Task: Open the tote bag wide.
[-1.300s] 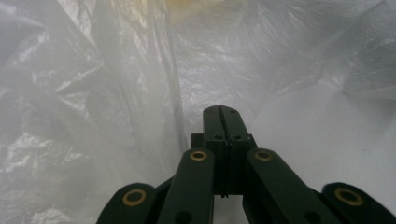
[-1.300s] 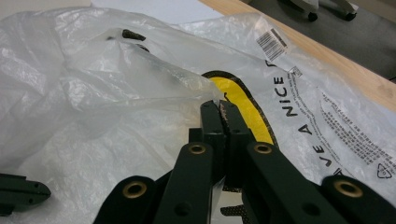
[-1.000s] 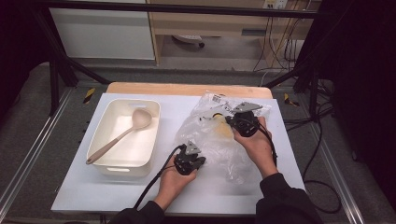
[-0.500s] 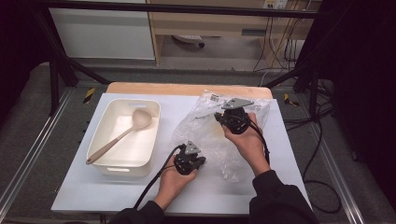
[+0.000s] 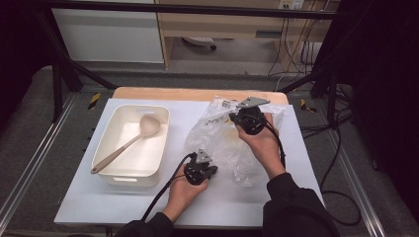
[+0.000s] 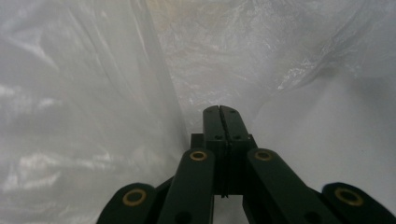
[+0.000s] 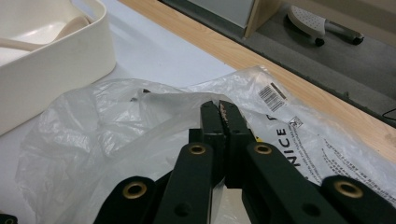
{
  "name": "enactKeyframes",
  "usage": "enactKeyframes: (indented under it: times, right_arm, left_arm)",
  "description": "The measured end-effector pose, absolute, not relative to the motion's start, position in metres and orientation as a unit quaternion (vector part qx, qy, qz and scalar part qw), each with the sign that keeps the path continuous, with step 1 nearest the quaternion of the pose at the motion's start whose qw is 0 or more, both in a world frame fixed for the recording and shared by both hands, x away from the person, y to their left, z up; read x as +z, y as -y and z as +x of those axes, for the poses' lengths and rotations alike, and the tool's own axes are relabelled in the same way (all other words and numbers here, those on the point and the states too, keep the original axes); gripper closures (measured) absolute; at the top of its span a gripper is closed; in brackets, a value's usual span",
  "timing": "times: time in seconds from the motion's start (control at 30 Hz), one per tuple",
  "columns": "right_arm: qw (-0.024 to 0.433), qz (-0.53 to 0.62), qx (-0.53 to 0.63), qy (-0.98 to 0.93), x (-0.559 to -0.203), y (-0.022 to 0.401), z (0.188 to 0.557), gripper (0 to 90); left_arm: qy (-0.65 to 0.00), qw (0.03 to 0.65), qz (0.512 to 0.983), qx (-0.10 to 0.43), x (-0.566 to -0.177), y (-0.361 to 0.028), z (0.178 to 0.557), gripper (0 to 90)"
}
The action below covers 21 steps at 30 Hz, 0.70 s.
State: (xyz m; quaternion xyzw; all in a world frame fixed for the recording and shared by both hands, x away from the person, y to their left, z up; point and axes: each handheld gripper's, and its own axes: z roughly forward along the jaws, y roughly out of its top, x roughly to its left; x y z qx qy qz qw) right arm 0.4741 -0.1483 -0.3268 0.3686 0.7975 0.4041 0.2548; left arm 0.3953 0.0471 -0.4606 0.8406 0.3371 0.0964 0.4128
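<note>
Gripping the crinkled clear plastic bag [image 5: 232,143] on the white surface [image 5: 163,207] right of the cream tub [image 5: 106,163], both grippers' fingers were clenched on its film, left gripper [image 5: 210,173] near, right gripper [image 5: 232,117] far; its mouth looked barely opened.

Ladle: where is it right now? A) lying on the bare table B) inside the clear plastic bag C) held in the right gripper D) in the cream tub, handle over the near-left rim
D: the ladle lies in the cream tub, its handle over the near-left rim.
</note>
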Motion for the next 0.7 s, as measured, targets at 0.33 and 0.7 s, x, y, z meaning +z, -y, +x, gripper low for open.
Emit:
enactKeyframes:
  times: [0.33,0.7]
  right_arm:
    - [0.264,0.375,0.398,-0.794,-0.32,0.155,0.486,90.0]
    - [0.253,0.404,0.402,-0.782,-0.324,0.172,0.496,90.0]
  left_arm:
    - [-0.338,0.414,0.84,0.096,-0.461,-0.047,0.395,90.0]
    - [-0.338,0.414,0.84,0.096,-0.461,-0.047,0.395,90.0]
